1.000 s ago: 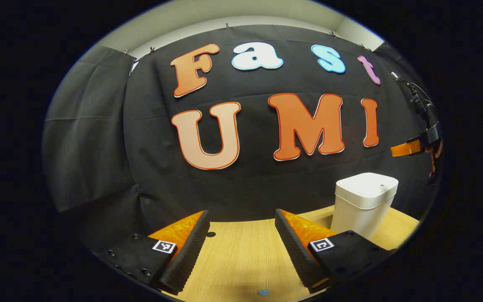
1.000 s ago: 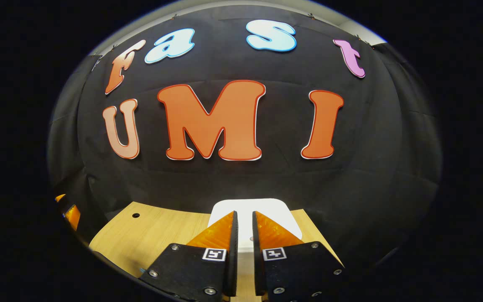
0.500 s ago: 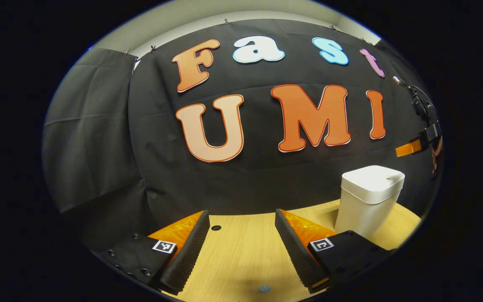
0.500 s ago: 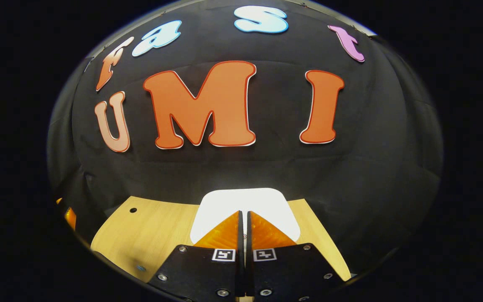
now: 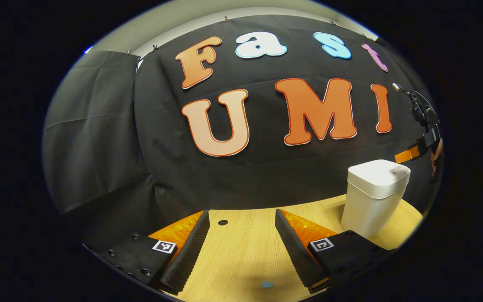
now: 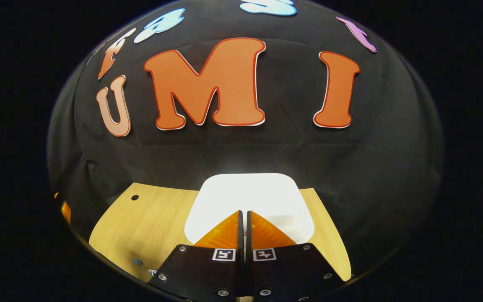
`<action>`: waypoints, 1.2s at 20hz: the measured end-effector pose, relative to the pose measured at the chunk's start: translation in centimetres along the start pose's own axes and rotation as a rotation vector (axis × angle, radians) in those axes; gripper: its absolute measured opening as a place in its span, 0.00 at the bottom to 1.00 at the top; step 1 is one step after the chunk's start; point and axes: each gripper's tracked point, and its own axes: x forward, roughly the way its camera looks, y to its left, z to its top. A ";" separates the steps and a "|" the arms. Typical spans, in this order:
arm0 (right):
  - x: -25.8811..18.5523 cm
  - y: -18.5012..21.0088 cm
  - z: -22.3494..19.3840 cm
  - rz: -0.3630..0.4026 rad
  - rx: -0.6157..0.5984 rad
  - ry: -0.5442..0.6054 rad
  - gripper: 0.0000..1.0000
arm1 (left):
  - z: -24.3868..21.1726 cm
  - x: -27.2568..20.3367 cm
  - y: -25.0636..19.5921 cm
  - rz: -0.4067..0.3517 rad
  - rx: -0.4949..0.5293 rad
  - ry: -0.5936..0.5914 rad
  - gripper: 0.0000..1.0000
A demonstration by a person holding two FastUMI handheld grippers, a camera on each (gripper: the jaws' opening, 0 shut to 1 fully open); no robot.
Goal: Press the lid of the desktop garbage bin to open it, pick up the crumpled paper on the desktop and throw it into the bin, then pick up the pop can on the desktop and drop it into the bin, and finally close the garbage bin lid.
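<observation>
Bin lid (image 6: 247,195) just beneath clenched right hand-held gripper (image 6: 243,214), left hand-held gripper (image 5: 241,218) released

Light wooden table (image 5: 245,247), white lidded garbage bin (image 5: 373,197) standing on it, small blue speck (image 5: 267,285) near its front

No readable text shows; the square coded tags on each gripper's fingers carry only block patterns.
</observation>
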 end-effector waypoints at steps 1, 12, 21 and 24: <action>0.3 0.0 -0.3 0.000 0.000 0.006 0.01 | 0.0 0.0 0.0 0.006 0.000 0.005 1.00; 1.5 -0.1 -2.4 0.029 0.008 0.080 0.01 | -0.9 -0.5 -0.6 0.025 0.010 0.034 1.00; 1.5 0.1 -2.5 0.027 0.049 0.080 0.01 | -0.4 -0.7 -2.2 0.007 0.012 0.027 0.97; 1.2 0.1 -1.8 0.042 0.010 0.061 0.01 | -0.1 -1.1 -2.0 0.023 0.019 0.016 0.99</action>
